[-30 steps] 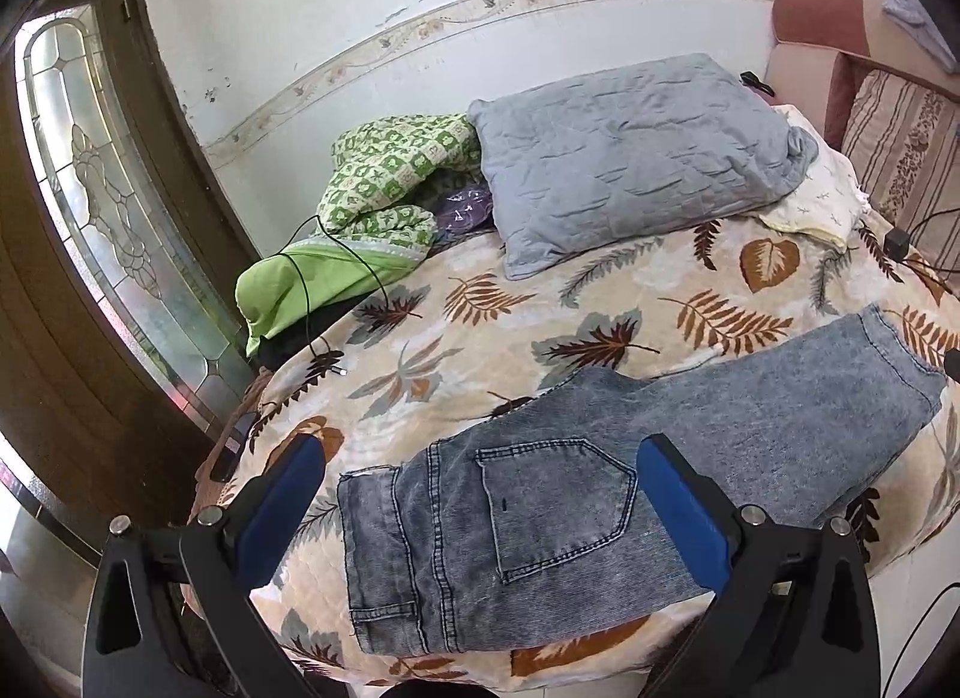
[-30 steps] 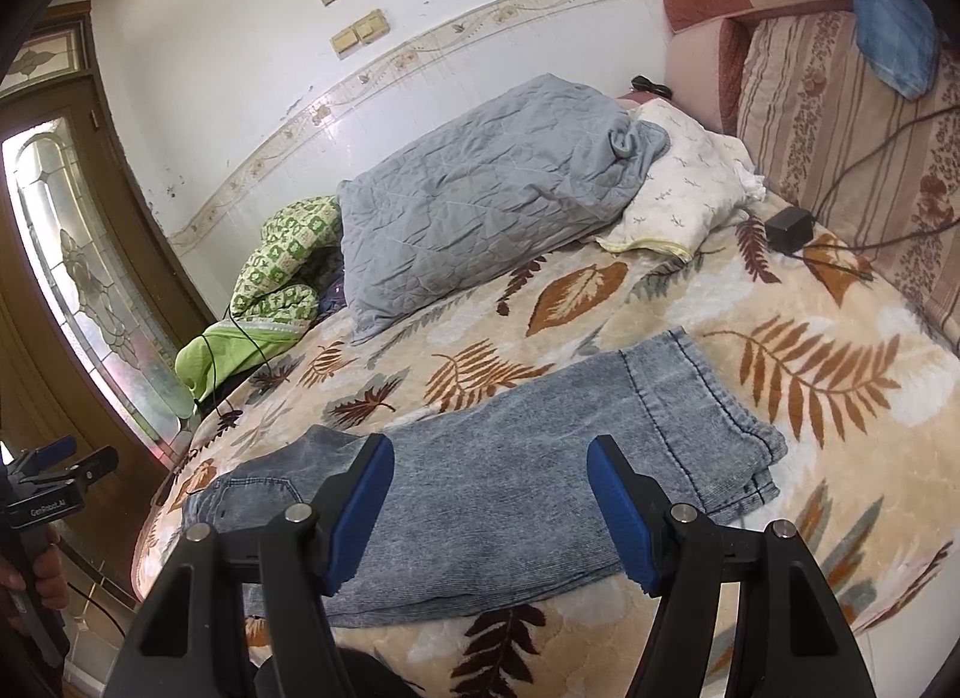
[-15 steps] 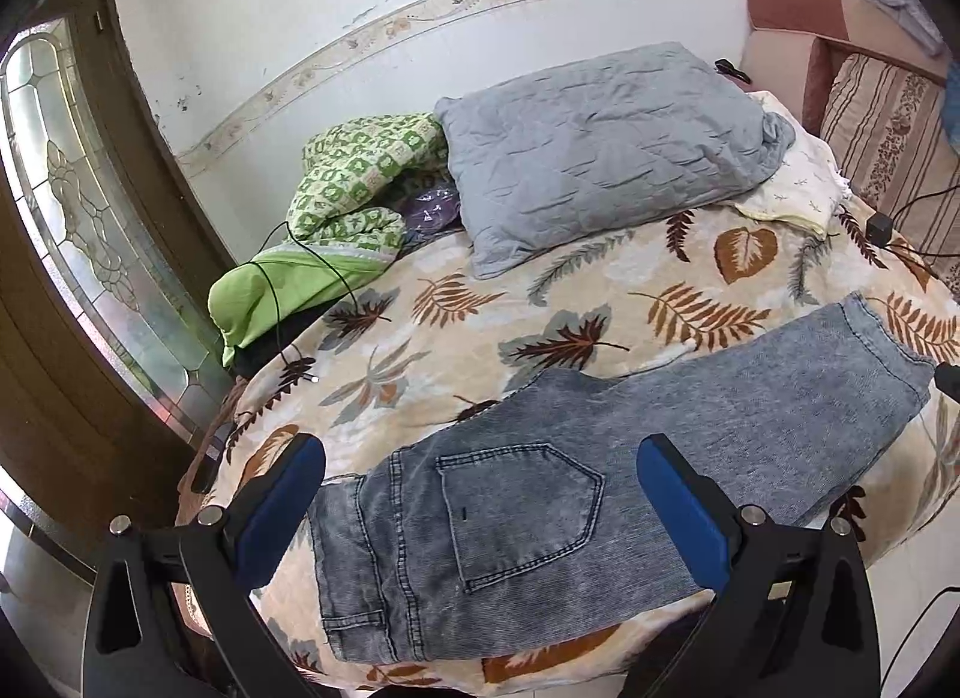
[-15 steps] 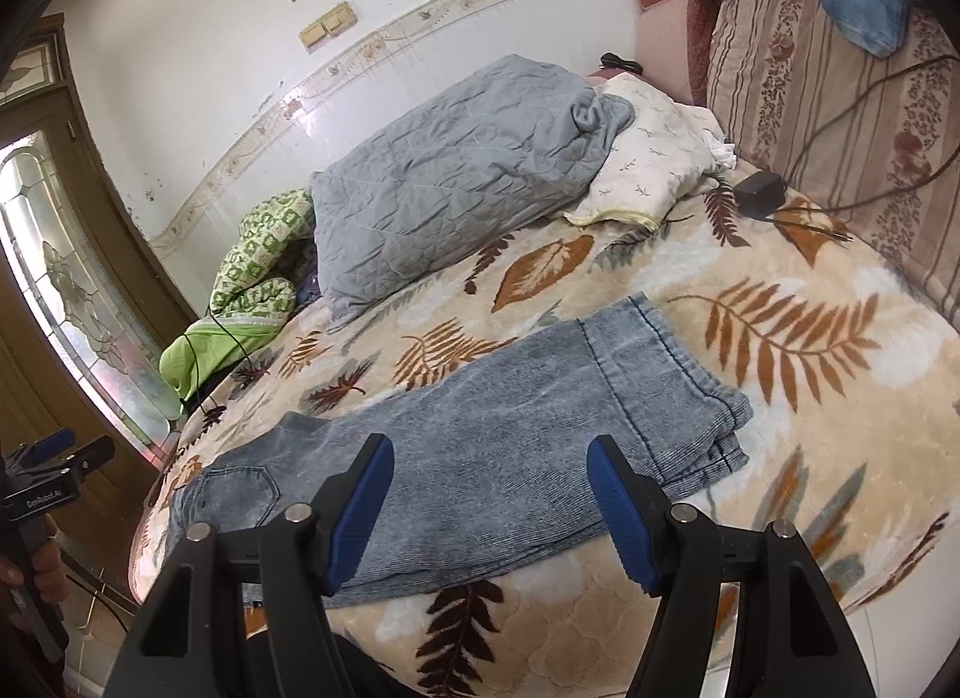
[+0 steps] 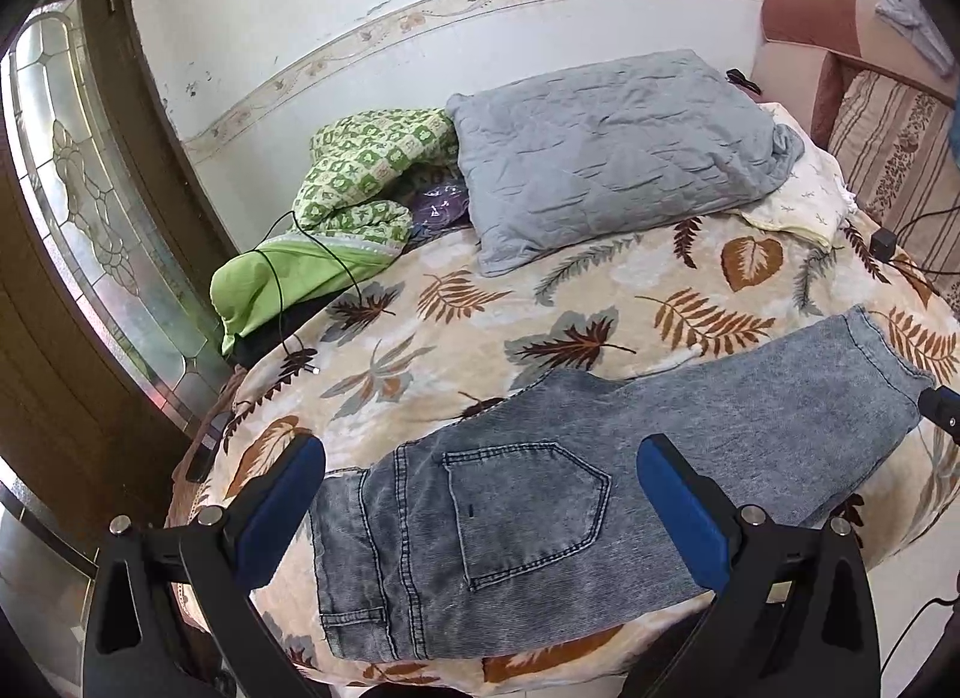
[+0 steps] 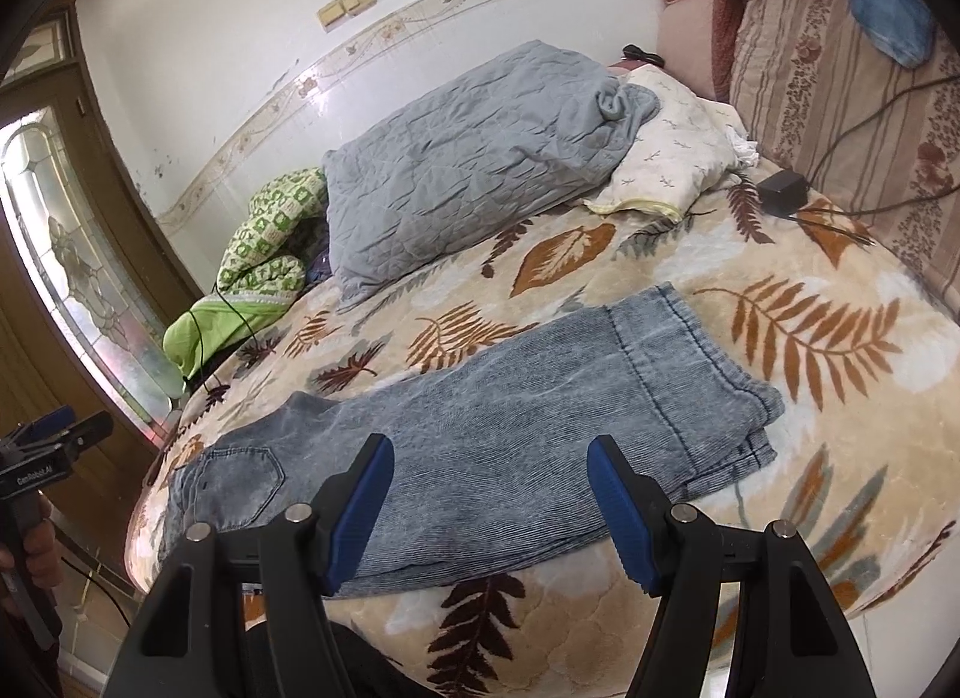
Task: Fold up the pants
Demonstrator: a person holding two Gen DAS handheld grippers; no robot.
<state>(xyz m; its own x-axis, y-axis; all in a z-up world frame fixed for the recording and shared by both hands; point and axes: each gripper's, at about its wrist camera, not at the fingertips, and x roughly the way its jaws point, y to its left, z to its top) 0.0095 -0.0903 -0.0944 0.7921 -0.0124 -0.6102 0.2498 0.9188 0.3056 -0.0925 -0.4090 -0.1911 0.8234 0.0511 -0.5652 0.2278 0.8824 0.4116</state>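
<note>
On the leaf-print blanket the pants lie lengthwise, waistband left; left gripper and right gripper released.

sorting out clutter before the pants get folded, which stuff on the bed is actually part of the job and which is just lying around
Part of the job:
- grey jeans, laid flat along the near edge of the bed
- left gripper, open, above the waist end
- right gripper, open, above the leg

Just lying about:
- grey pillow
- cream pillow
- green patterned blanket
- black charger and its cable
- leaf-print bedspread
</note>
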